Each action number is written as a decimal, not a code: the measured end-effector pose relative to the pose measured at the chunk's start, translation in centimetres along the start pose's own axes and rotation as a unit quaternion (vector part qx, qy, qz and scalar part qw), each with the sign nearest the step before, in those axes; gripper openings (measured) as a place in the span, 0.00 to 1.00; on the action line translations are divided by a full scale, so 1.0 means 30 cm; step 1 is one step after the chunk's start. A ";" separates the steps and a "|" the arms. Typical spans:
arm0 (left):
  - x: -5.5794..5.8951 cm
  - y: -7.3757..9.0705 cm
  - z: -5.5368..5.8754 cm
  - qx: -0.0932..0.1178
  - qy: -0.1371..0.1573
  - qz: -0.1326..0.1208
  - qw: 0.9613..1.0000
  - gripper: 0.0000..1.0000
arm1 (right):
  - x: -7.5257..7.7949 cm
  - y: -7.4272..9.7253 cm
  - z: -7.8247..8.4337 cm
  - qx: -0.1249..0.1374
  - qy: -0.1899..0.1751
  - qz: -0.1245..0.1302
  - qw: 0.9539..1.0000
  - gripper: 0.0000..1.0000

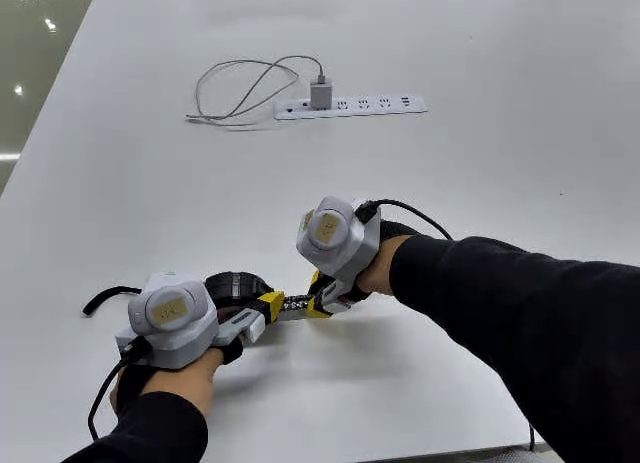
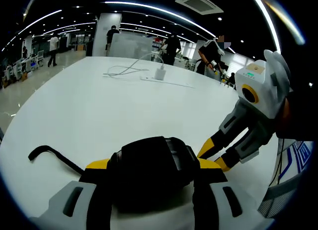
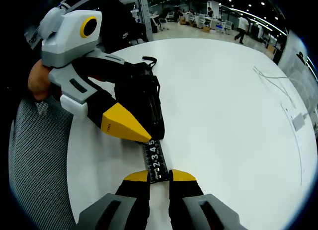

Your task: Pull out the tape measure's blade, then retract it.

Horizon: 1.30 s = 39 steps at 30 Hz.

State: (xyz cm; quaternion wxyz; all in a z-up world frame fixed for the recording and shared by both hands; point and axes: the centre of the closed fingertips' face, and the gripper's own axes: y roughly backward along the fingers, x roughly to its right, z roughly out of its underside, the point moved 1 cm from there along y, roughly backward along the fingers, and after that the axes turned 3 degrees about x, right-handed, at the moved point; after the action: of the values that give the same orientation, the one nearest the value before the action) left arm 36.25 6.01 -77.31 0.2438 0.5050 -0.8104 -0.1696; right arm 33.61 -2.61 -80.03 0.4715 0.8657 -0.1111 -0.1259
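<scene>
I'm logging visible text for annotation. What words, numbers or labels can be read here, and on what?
"2 3 4 5": numerals on the tape blade, held by the right gripper.
Small print on the left gripper's yellow fingertip: too small to read.
Power strip markings: too small to read.

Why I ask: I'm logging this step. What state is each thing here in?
tape measure: case clamped in the left tool.
blade: pulled out a short way, end pinched in the right tool.
left tool: shut on the tape measure.
right tool: shut on the blade.
strap: lying loose on the table.
charger: plugged into the power strip.
cable: lying loose on the table.
</scene>
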 end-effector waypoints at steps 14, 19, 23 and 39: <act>0.001 -0.001 -0.001 0.000 -0.002 0.002 1.000 0.61 | -0.003 -0.007 -0.015 0.012 0.015 -0.003 1.000 0.10; 0.001 0.000 -0.001 0.000 -0.003 0.004 1.000 0.61 | -0.005 -0.012 -0.022 0.014 0.012 -0.002 1.000 0.10; 0.000 0.000 -0.002 0.000 -0.004 0.004 1.000 0.61 | -0.007 -0.015 -0.025 0.015 0.010 -0.003 1.000 0.10; -0.002 -0.003 0.000 -0.004 -0.004 0.004 1.000 0.61 | -0.020 -0.037 -0.051 0.027 0.006 -0.001 1.000 0.10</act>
State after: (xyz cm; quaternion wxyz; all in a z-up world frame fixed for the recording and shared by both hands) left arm 36.35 6.02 -77.37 0.2437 0.5002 -0.8125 -0.1740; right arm 33.62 -0.64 -80.09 0.4488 0.8789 -0.1101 -0.1180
